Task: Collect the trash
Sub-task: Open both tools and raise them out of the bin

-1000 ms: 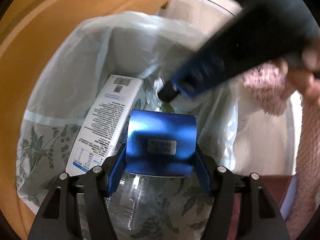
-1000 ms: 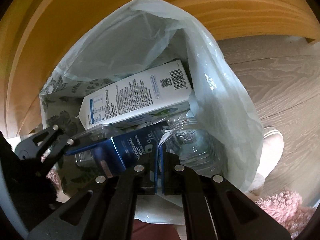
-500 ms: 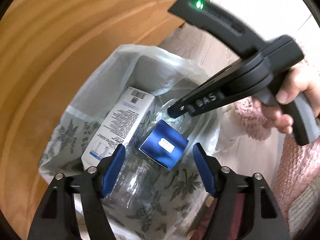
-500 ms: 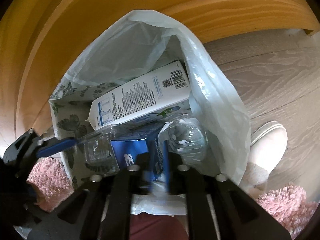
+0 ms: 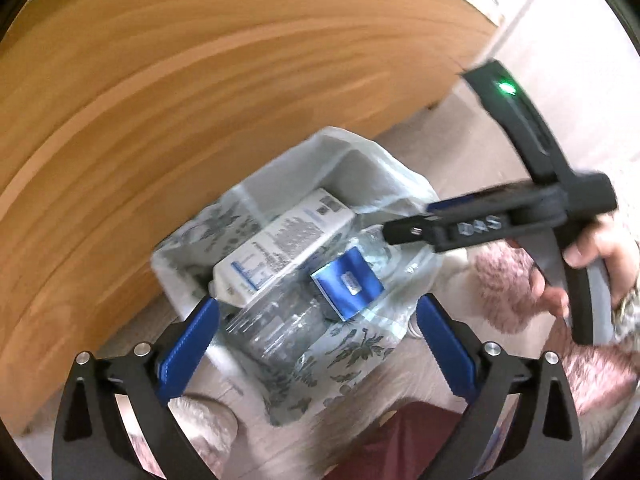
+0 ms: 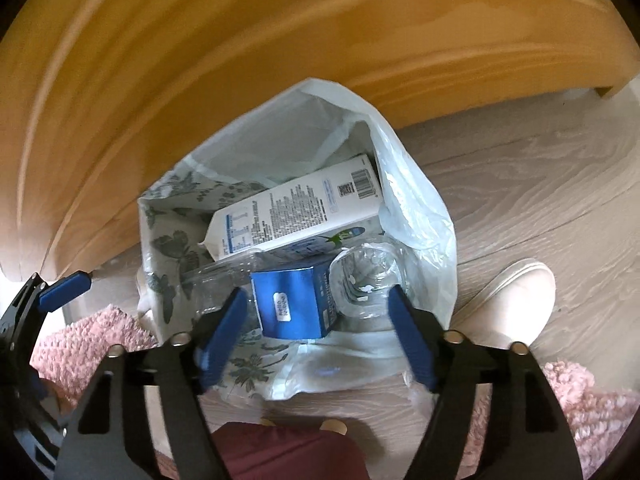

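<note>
A lined trash bin (image 5: 192, 280) (image 6: 160, 240) stands on the floor against a wooden panel. Inside lie a white carton (image 5: 280, 244) (image 6: 296, 212), a clear plastic bottle (image 5: 276, 320) (image 6: 364, 280) and a small blue box (image 5: 346, 282) (image 6: 290, 302). My left gripper (image 5: 316, 320) hangs above the bin, jaws still opening, nothing between them. My right gripper (image 6: 316, 316) also hovers over the bin, jaws opening; the blue box lies below them, untouched. The right gripper's body (image 5: 472, 226) shows in the left wrist view, held by a hand (image 5: 592, 268).
A wooden panel (image 5: 200, 80) (image 6: 280, 40) runs behind the bin. Pale wood floor (image 6: 520, 184) lies to the right, with a light slipper (image 6: 512, 300) near the bin. Pink fuzzy sleeves (image 6: 80, 344) and a dark red garment (image 6: 288, 456) are at the bottom.
Both grippers let go of the blue box, opened wide and rose away from the bin. The box now lies on the trash inside.
</note>
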The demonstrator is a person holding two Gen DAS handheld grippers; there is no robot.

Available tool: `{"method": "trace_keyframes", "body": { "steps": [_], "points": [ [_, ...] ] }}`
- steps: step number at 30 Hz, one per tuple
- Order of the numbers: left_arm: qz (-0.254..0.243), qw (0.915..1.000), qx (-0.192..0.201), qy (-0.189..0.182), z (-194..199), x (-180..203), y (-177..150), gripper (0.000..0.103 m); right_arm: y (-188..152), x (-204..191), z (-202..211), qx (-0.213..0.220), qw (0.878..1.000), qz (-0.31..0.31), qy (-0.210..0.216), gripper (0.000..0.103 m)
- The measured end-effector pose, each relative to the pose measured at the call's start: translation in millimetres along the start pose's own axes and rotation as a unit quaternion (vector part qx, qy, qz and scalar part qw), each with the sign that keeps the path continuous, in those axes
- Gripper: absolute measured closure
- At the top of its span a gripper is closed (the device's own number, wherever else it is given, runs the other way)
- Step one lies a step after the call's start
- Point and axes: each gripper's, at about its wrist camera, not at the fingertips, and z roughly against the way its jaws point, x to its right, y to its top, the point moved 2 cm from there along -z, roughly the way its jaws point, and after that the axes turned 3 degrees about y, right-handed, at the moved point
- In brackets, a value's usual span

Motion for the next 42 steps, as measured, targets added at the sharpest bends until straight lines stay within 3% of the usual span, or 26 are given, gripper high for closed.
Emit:
{"method": "trace_keyframes", "body": {
  "steps": [1,4,9,17,29,42],
  "points": [
    [0.011,0.9998,0.003,0.014,3.5,-1.8,-3.1,0.008,-1.3,-2.2,3.3,0.007,1.0,0.006,-0.004,0.013],
    [0.031,0.9987,0.009,0.038,8.6,-5.4,-9.1,0.008,-6.6,-7.9,15.3,0.034,0.999,0.025,-0.015,0.008],
    [0.061,0.9958,0.021,0.065,19.3,-10.4,-21.8,0.008,-15.5,-11.5,26.4,0.064,0.997,0.034,-0.025,0.008],
    [0.094,0.9911,0.056,0.075,38.4,-14.2,-38.6,0.008,-35.7,-18.6,52.7,0.125,0.989,0.057,-0.057,0.008],
    [0.073,0.9874,0.101,0.097,48.1,-9.6,-36.1,0.008,-51.6,-26.2,74.3,0.212,0.969,0.073,-0.104,0.008],
    [0.081,0.9853,0.12,0.091,57.2,-13.7,-37.7,0.008,-54.8,-26.0,84.1,0.236,0.962,0.072,-0.12,0.008]
  ]
}}
